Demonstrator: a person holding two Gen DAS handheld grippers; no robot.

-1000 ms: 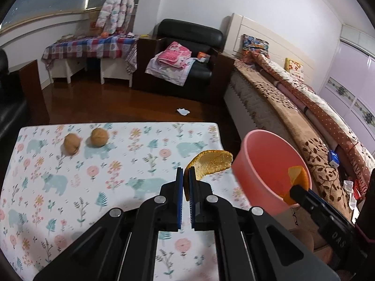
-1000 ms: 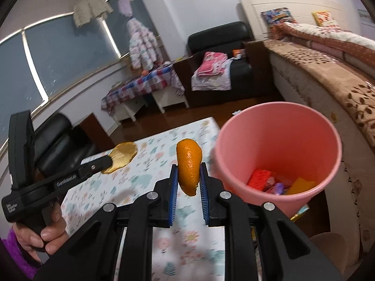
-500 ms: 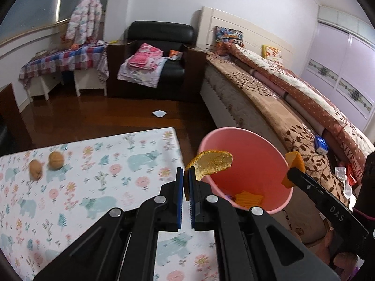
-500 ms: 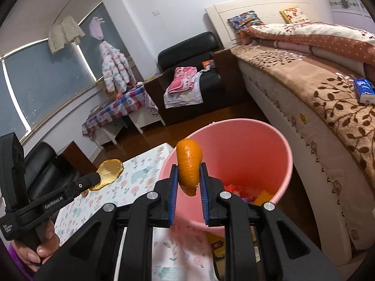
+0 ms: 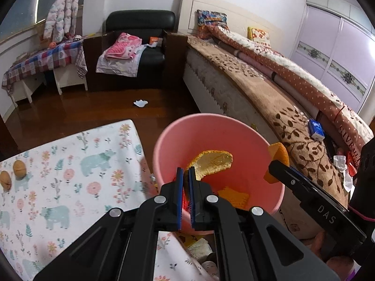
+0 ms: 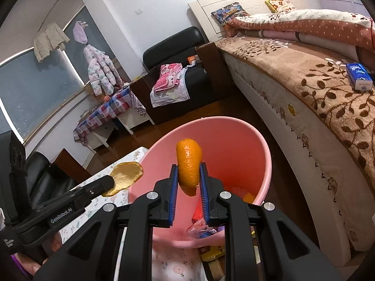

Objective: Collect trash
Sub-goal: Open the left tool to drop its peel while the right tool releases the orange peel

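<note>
A pink bucket (image 5: 164, 140) stands beside the table, with red and orange scraps in its bottom. My left gripper (image 5: 185, 175) is shut on a curled orange peel (image 5: 213, 162), pale side up, held over the bucket's mouth. In the right wrist view my right gripper (image 6: 187, 175) is shut on another orange peel (image 6: 188, 161), upright between the pads and above the pink bucket (image 6: 234, 140). That view also shows the left gripper (image 6: 110, 182) with its peel (image 6: 126, 176) at the bucket's left rim. The right gripper (image 5: 273, 168) with its peel (image 5: 279, 152) shows at the bucket's right rim.
Two walnuts (image 5: 18, 168) lie on the table with the bear-print cloth (image 5: 70, 187) to the left. A bed (image 5: 281, 98) runs close along the bucket's right side. A white scrap (image 5: 140, 103) lies on the wooden floor. A black armchair (image 5: 138, 51) stands at the back.
Both grippers have moved off the table to the right, each carrying its peel, and now hang over the pink bucket. The walnuts have slid to the left edge of the left wrist view.
</note>
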